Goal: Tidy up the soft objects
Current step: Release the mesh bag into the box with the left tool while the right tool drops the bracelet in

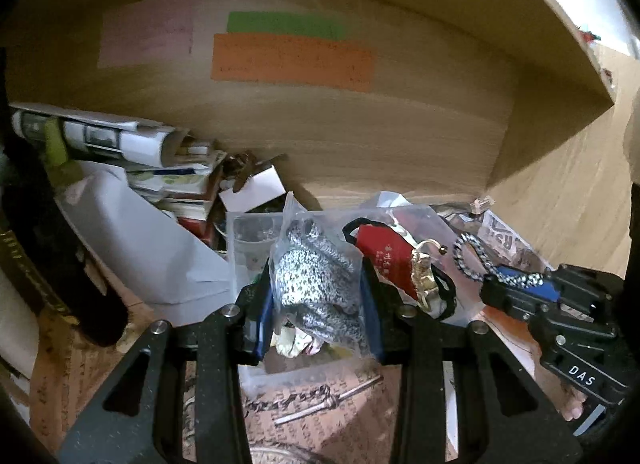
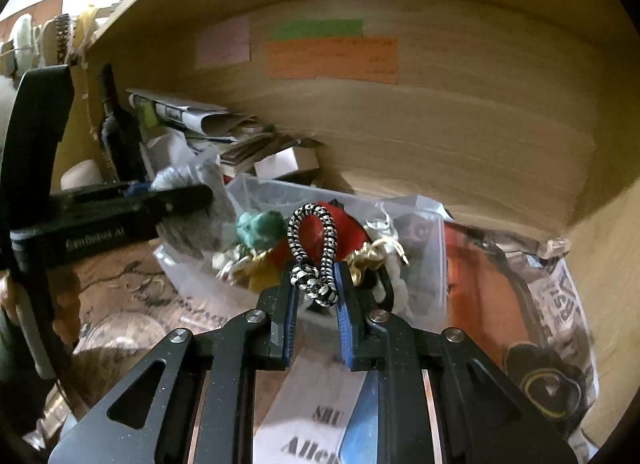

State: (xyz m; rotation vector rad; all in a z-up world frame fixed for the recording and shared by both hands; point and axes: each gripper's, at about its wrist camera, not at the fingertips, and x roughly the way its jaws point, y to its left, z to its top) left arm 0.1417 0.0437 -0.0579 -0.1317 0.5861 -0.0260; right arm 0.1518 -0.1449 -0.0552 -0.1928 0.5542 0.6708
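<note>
My left gripper (image 1: 318,300) is shut on a clear bag of black-and-white speckled fabric (image 1: 316,280), held above a clear plastic box (image 1: 250,232). My right gripper (image 2: 318,292) is shut on a black-and-white braided cord loop (image 2: 316,240); it shows in the left wrist view (image 1: 486,260) at the right. Under the loop lies a clear bag (image 2: 420,224) with a red soft item (image 2: 348,228), a green soft item (image 2: 258,228) and gold trim (image 2: 368,254). The left gripper (image 2: 188,194) shows at the left in the right wrist view, on grey fabric (image 2: 188,216).
All this sits inside a wooden cabinet with coloured notes (image 1: 292,60) on its back wall. Rolled papers and books (image 1: 120,140) are stacked at the back left, next to a dark bottle (image 2: 118,128). An orange packet in clear wrap (image 2: 492,288) lies at the right. Printed papers (image 2: 316,416) cover the floor.
</note>
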